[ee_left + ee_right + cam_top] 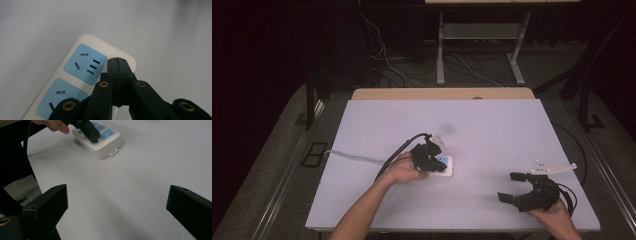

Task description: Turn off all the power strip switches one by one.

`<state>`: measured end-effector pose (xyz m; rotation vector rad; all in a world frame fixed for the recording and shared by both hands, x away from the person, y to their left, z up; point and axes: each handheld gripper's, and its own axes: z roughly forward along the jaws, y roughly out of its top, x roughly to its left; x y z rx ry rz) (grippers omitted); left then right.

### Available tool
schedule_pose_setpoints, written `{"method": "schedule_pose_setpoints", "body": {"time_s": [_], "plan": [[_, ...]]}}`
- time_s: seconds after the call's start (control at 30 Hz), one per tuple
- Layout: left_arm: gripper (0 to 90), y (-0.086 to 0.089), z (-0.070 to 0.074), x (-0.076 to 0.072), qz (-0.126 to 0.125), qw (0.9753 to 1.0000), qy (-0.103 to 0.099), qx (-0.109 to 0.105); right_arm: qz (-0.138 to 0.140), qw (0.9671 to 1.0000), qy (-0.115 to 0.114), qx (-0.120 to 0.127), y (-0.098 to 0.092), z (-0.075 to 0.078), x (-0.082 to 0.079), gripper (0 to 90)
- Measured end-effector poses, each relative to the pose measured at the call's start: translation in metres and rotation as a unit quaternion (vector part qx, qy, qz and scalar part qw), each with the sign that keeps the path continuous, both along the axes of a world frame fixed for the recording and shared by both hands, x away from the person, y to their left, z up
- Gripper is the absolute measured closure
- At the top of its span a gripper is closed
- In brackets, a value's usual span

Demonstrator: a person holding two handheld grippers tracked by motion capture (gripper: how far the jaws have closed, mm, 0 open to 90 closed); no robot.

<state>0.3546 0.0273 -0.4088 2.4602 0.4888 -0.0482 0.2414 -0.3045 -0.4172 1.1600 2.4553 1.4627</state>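
left tool (117, 61) jaws pressed together, tip down on white power strip (82, 67) mid-table (492, 125), likely to press or pin it; my right tool (518, 187) idles wide apart, near edge.

Handheld grippers, matte black

Left gripper (117, 60) has brass-ringed pivot holes; right gripper (516, 187) carries a pale three-cornered plate; both forearms unsleeved.

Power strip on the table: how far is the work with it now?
Done: the left gripper has reached the power strip, its jaws shut, tips on the white edge beside the end socket. In hand: it presses or steadies the strip. Left: the right gripper waits open, apart; the visible sockets hold no plug.
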Motion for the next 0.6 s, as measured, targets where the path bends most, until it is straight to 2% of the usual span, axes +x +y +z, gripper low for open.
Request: {"method": "schedule_pose_setpoints", "body": {"time_s": [0.07,0.1,0.17,0.2,0.4,0.6], "plan": [[89.5,0.001,0.0,0.001,0.004,1.0,0.006,-0.005,0.0,1.0,0.0,0.0,0.0,0.0,0.0,3.4],[89.5,0.003,0.002,0.002,0.007,0.9998,0.01,-0.017,-0.001,1.0,0.0,0.0,0.0,0.0,0.0,3.4],[89.4,0.004,0.003,0.003,0.011,0.9999,0.002,-0.005,-0.001,1.0,0.001,0.001,-0.001,0.0,0.0,3.5],[89.4,0.006,0.004,0.003,0.013,0.9999,0.003,-0.005,0.0,1.0,0.0,0.001,-0.001,0.0,0.001,3.5],[89.3,0.016,0.015,0.004,0.031,0.9989,-0.006,-0.034,-0.004,1.0,0.0,0.003,-0.002,0.0,0.002,3.5],[88.9,0.026,0.025,0.004,0.047,0.9976,-0.014,-0.049,-0.001,1.0,0.001,0.002,-0.001,0.0,0.001,3.4]]}}
